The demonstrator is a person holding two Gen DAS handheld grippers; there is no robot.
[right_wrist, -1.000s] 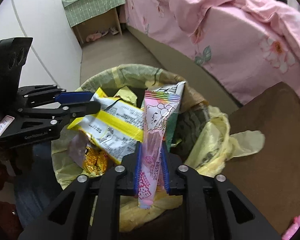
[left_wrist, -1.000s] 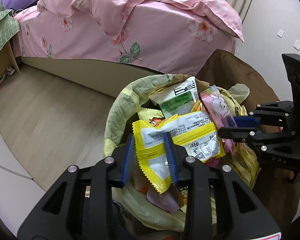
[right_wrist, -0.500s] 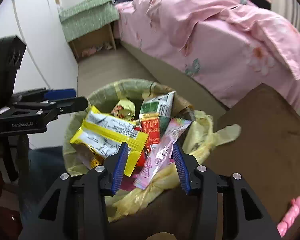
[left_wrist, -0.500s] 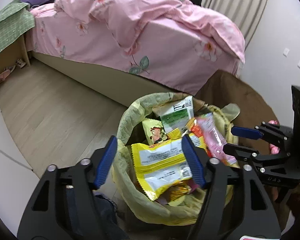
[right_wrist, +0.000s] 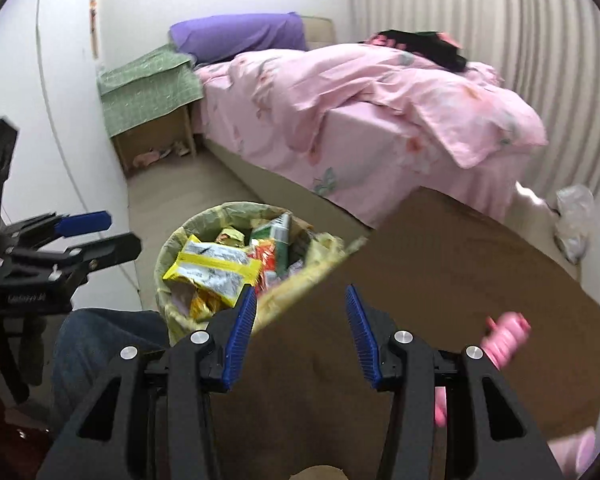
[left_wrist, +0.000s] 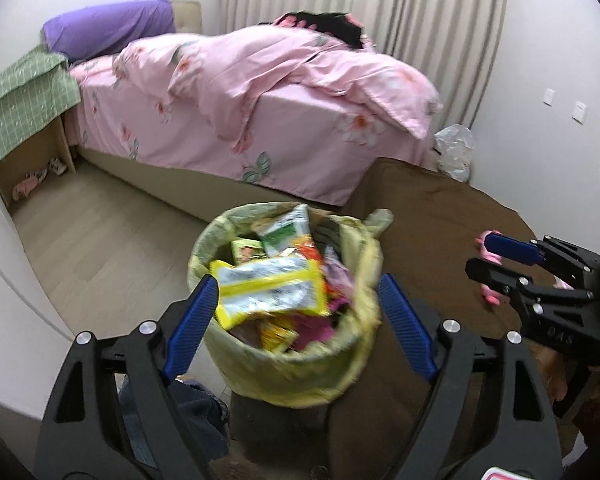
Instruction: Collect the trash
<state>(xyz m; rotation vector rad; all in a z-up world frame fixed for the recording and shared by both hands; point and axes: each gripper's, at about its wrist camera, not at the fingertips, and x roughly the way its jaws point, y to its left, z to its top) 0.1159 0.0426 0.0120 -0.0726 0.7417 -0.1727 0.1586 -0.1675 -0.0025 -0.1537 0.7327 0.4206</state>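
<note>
Snack wrappers fill the lined trash bin (left_wrist: 288,356) below my two empty grippers.

From my left gripper (left_wrist: 296,324), whose jaws are opening with nothing held between them, the bin sits just ahead and below, framed by the blue pads; a yellow snack packet (left_wrist: 270,290) lies on top of the heap, a green packet (left_wrist: 286,234) behind it. My right gripper (left_wrist: 500,260) is off to the right over the brown table (left_wrist: 428,208). From the right gripper (right_wrist: 300,332), jaws apart and holding nothing, the trash bin (right_wrist: 172,248) is ahead to the left, the yellow packet (right_wrist: 214,266) on top. A pink object (right_wrist: 506,338) lies on the table to its right. My left gripper (right_wrist: 108,232) is at the far left.
</note>
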